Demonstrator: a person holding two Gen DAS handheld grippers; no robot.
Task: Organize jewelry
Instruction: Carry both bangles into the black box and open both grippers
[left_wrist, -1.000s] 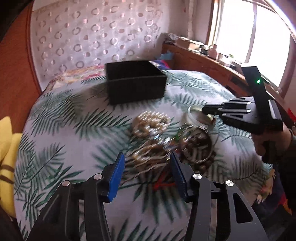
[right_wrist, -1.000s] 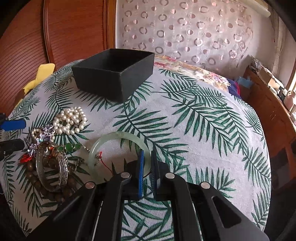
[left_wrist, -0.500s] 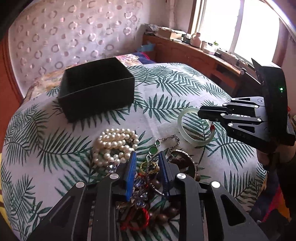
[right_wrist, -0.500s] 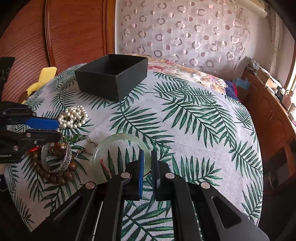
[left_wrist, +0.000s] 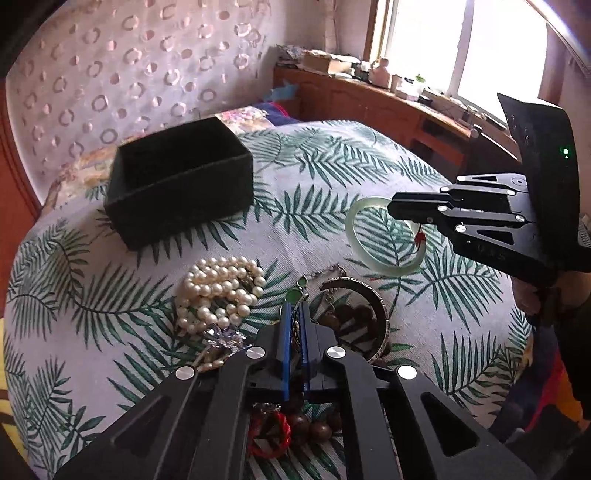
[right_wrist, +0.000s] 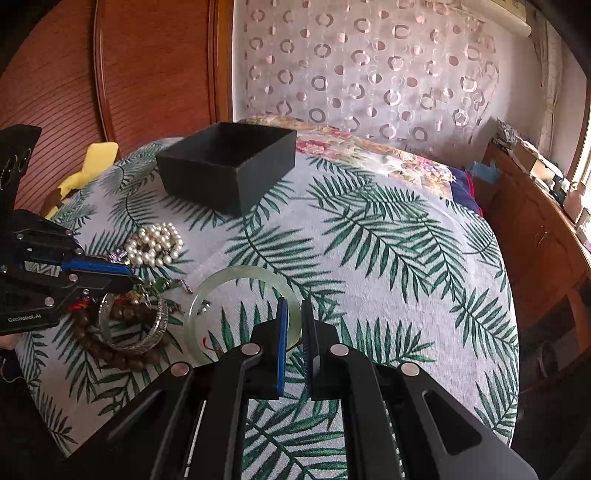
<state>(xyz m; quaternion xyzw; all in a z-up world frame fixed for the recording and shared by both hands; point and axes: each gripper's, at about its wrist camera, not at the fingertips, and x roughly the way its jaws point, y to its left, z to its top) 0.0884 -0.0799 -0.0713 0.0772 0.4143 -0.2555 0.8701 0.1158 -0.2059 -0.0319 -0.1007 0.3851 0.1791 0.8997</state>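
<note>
**Both grippers pinched on jewelry, box not yet filled**

I have a piece in each gripper and am at the pick-up step. My right gripper (right_wrist: 293, 317) has its fingers nearly closed across the near rim of the pale green jade bangle (right_wrist: 207, 295), which in the right wrist view looks to lie on the palm-print bedspread (right_wrist: 388, 258); whether it is lifted clear I cannot tell. My left gripper (left_wrist: 294, 325) has its fingers drawn in to a narrow gap around a thin chain with green stones (left_wrist: 301, 288), the chain running up between the blue pads out of the tangled pile.

That pile sits just under and around the left fingers: a pearl strand (left_wrist: 218, 288) to their left, a metal bangle (left_wrist: 369, 314) and dark wooden beads (left_wrist: 314, 428) to their right and below, all touching or overlapping. The black box (left_wrist: 177, 184) stands open farther back on the bed, well apart from both grippers, and appears empty.

Next I judge I should lift the bangle and carry it over the box's near wall. The chain needs a slow pull, since it may drag neighbouring pieces along.
</note>
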